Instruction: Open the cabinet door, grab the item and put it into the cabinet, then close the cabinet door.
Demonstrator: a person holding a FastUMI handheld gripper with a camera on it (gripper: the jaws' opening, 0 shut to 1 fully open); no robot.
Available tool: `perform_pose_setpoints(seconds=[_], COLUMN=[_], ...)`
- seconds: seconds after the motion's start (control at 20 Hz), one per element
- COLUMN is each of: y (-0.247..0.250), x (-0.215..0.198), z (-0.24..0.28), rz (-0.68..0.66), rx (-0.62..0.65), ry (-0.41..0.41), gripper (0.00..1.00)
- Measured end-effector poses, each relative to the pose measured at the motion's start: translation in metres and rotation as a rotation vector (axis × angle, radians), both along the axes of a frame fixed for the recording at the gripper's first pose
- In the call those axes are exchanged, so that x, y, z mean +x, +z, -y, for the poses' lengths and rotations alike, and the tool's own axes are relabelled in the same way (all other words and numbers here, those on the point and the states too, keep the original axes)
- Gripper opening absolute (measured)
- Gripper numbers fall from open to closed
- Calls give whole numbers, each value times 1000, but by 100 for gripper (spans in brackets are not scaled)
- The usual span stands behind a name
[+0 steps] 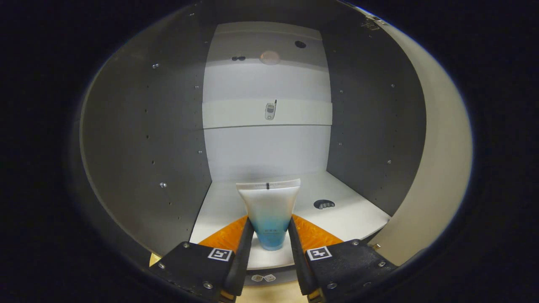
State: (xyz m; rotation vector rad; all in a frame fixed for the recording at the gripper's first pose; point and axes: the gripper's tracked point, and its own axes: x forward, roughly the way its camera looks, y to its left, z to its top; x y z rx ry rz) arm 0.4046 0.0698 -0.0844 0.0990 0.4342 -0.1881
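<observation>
A white tube with a blue lower end point(268, 210) stands between my fingers, its flat crimped end pointing up and away from me. My gripper point(269, 233) is shut on the tube, both fingers pressing its blue end. I hold it over the front of the cabinet's white bottom shelf point(358, 216), inside the open cabinet. The cabinet door point(438, 176) stands swung open to the right of the fingers.
Dark grey side walls point(147, 139) close in the cabinet left and right. A white back panel point(265, 147) with a middle shelf edge carrying a small sticker point(270, 110) lies beyond the tube. A dark round hole point(324, 204) sits in the bottom shelf, right of the tube.
</observation>
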Motion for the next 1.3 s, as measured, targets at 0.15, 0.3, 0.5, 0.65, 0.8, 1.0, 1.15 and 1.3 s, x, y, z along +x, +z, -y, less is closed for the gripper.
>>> perform_pose_setpoints(seconds=[0.15,0.3,0.5,0.65,0.8,1.0,1.15,1.3], y=[0,8,31,54,81,112,129,138], x=[-7,-9,-20,-46,-84,-143,-190,-222], z=[4,7,5,1,0,10,19,24], rz=[-4,28,83,119,167,238,268,298], rx=[13,12,-20,-60,-101,-72,-52,-51], ry=[-5,13,32,81,126,147,162,166], gripper=[52,64,95,95,95,94,95,94])
